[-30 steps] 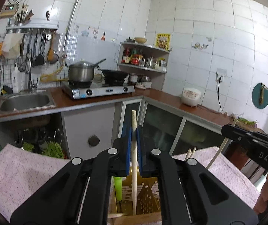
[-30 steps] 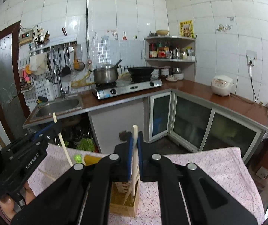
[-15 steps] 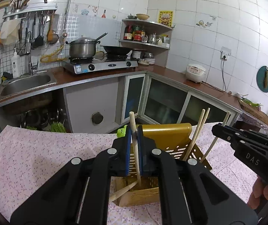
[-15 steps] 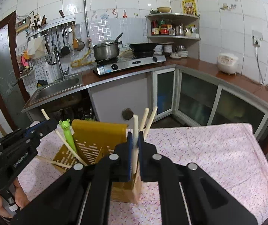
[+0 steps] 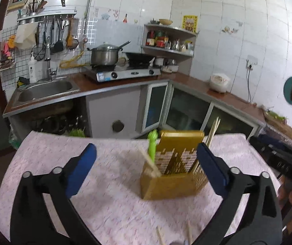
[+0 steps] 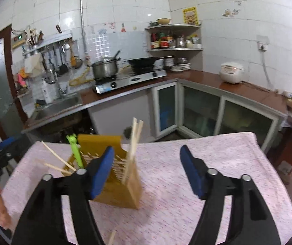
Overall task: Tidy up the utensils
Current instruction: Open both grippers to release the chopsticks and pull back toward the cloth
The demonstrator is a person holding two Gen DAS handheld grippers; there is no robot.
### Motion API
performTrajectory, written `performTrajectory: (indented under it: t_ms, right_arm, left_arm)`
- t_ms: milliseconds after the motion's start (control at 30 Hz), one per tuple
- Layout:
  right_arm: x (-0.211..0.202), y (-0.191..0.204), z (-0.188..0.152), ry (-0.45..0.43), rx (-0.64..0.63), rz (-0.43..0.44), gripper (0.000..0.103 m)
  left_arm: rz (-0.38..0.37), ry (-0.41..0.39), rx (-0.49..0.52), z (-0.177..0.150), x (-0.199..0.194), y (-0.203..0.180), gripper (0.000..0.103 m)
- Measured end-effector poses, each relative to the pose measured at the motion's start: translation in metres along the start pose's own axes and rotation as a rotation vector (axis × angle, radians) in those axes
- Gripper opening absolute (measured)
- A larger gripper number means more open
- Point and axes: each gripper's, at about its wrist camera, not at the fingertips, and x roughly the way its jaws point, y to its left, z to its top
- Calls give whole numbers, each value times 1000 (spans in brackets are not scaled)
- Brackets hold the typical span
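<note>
A yellow slotted utensil holder [image 5: 172,175] stands on the pink-clothed table [image 5: 105,194]. It holds wooden chopsticks [image 5: 213,130], one more leaning chopstick [image 5: 149,161] and a green-handled utensil [image 5: 152,145]. My left gripper [image 5: 146,153] is just short of the holder, its jaws opening wide with nothing gripped. In the right wrist view the holder [image 6: 133,192] sits left of centre with upright chopsticks [image 6: 134,140] and slanted ones [image 6: 58,157]. My right gripper [image 6: 146,153] is beside it, jaws opening, nothing between the pads.
Loose chopsticks [image 5: 160,236] lie on the cloth near the front edge, one of them in the right wrist view as a chopstick end [image 6: 111,237]. The other gripper [image 5: 278,157] and a hand are at the right. Beyond the table runs a kitchen counter [image 5: 125,81] with sink and stove.
Both grippers were shut on a chopstick over the holder. Both have let go, the chopsticks now stand in the holder, and both jaws have spread wide.
</note>
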Motion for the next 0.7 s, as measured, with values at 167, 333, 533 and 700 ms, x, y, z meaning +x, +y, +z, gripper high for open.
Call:
performTrajectory:
  t_ms: [167,333,533,700]
  right_arm:
    - [-15,-9,-24,39,-12,-49,83]
    - [-12,-11,-58,117,-26,-76,83]
    - [9,-12,-108,248,-29,-96,83]
    - [28,-11,-141,344,-31,-103,83]
  left_arm:
    - [8,62,-7,-31,-15,12,98]
    - [4,194,-24,-73,-4,20,98]
    - [3,359,-109,-127,24,26,98]
    - [-7,441,-111,-157,42,15,98]
